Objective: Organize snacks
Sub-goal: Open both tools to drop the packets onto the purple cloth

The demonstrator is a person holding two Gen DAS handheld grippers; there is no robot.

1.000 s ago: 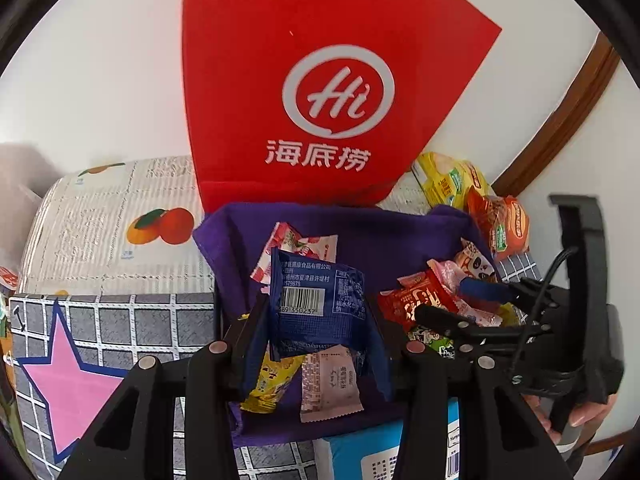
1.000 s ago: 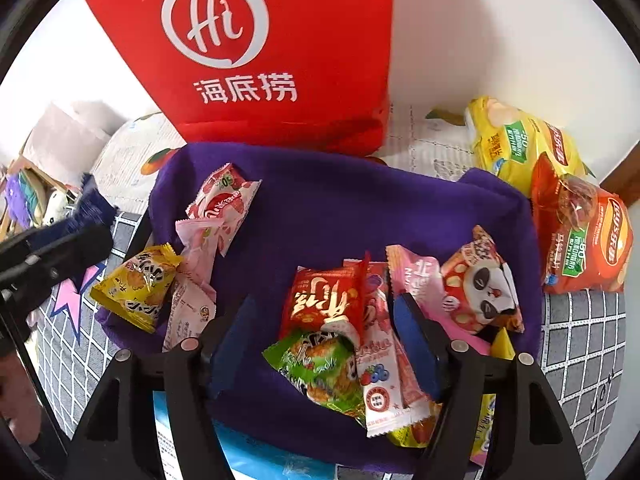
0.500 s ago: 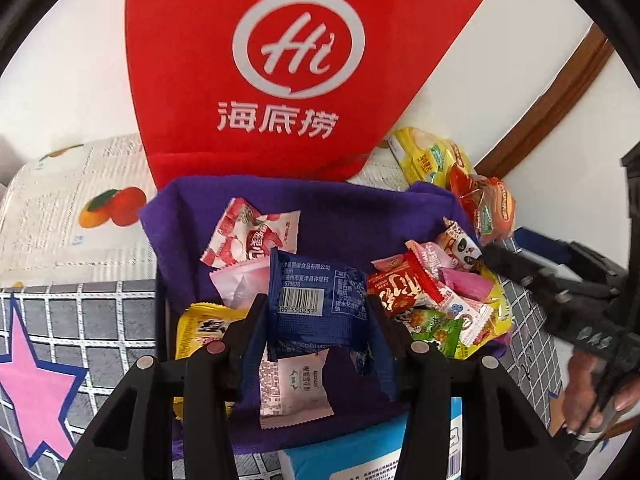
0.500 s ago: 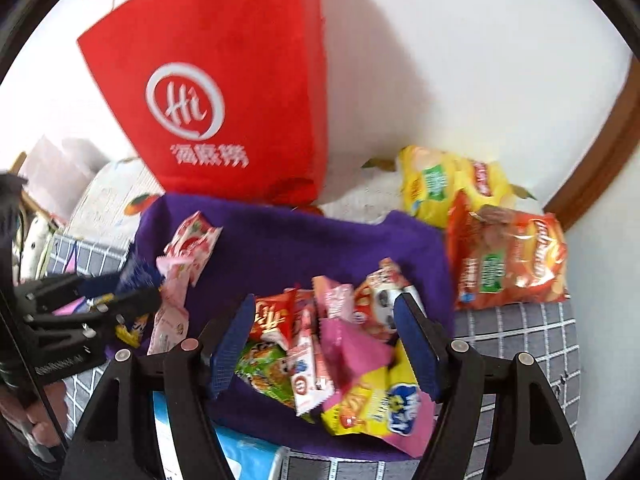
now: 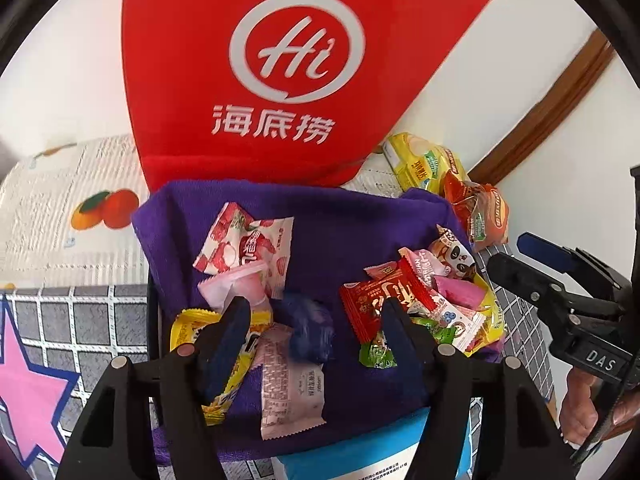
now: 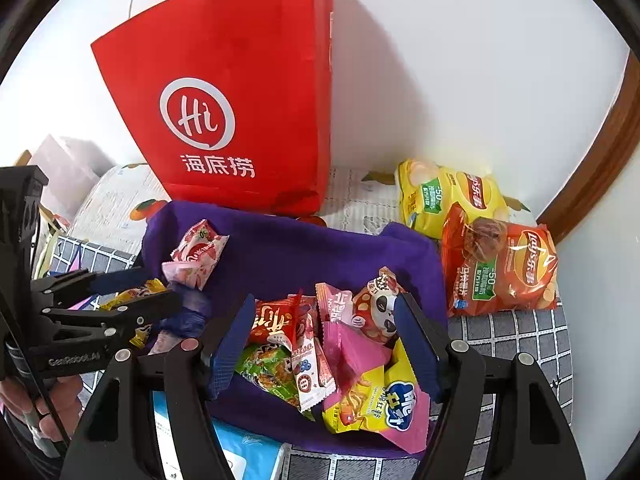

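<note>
A purple cloth-lined bin holds several snack packets. My left gripper is open above its near left part; a blue packet, blurred, sits free between the jaws among a pink-white packet and a yellow one. My right gripper is open and empty over the right pile: a red packet, a panda packet and a yellow-pink packet. The left gripper shows in the right wrist view.
A red paper bag stands against the wall behind the bin. Yellow and orange chip bags lie at the right. A blue-white box lies at the near edge. Wooden trim runs at the right.
My left gripper opened and let go of the blue packet, which dropped into the bin. My right gripper pulled back and up from the right pile.
</note>
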